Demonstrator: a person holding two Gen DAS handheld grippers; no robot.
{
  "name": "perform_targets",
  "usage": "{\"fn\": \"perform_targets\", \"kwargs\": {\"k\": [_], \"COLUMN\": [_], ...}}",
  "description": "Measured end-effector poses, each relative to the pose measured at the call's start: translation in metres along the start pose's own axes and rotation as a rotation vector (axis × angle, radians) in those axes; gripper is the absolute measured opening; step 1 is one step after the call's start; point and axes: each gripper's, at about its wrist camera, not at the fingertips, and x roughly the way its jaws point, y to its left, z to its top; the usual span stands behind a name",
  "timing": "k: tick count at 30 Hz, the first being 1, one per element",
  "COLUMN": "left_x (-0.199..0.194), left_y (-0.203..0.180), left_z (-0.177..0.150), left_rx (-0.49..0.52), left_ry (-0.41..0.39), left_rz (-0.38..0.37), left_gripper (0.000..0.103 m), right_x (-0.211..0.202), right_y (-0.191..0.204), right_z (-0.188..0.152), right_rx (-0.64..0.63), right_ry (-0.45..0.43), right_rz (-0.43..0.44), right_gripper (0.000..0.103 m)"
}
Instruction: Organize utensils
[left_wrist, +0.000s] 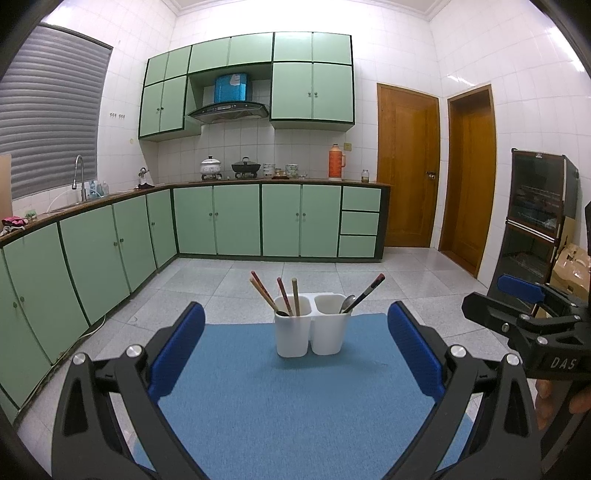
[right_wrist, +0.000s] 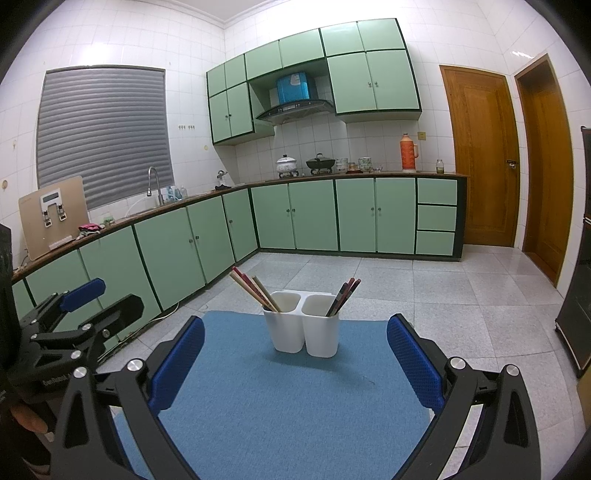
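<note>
Going left to right: the left gripper (left_wrist: 295, 347) hangs over the near part of the blue mat (left_wrist: 258, 406), blue pads spread wide, nothing between them. Dead ahead of it, near the mat's far edge, is the white two-cup holder (left_wrist: 312, 334).

The left cup (left_wrist: 291, 332) has a bunch of chopsticks (left_wrist: 264, 291) leaning out to the left, plus what looks like a dark spoon bowl poking up at the rim. The right cup (left_wrist: 330, 330) holds a metal spoon (left_wrist: 347, 303) and dark chopsticks (left_wrist: 367, 291) leaning right. So stuff looks mixed between cups, and my guess is the job is sorting one type per cup.

Over on the right, the right gripper (right_wrist: 295, 354) is also wide open and empty, about level with the left one.

How I'd do it: pick one stray piece, come in from above, and pinch it high on the handle where it's clear of its neighbours. Lift straight up so you don't drag the rest or tip the holder, which looks light. Maybe steady the holder with the other gripper.
</note>
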Motion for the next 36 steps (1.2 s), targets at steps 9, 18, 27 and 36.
{"fn": "perform_targets", "kwargs": {"k": [9,18,27,36], "left_x": [-0.0005,0.0,-0.0008,-0.0009], "left_y": [0.0014,0.0013,0.0033,0.0032], "left_z": [-0.0017,-0.0006,-0.0053,-0.0047], "left_rx": [-0.001,-0.001,-0.003,-0.003], "left_ry": [0.001,0.002,0.006,0.006], "left_rz": [0.0,0.0,0.002,0.001], "left_gripper": [0.096,0.096,0.096,0.096], "right_x": [0.0,0.0002,0.0008,0.003], "right_y": [0.0002,0.0007,0.0015,0.0029], "right_z": [0.0002,0.0005,-0.0006,-0.0034], "right_rx": [-0.001,-0.001,-0.003,-0.005], "right_ry": [0.001,0.001,0.003,0.005], "right_rz": [0.0,-0.001,-0.001,-0.003], "right_gripper": [0.097,0.097,0.097,0.097]}}
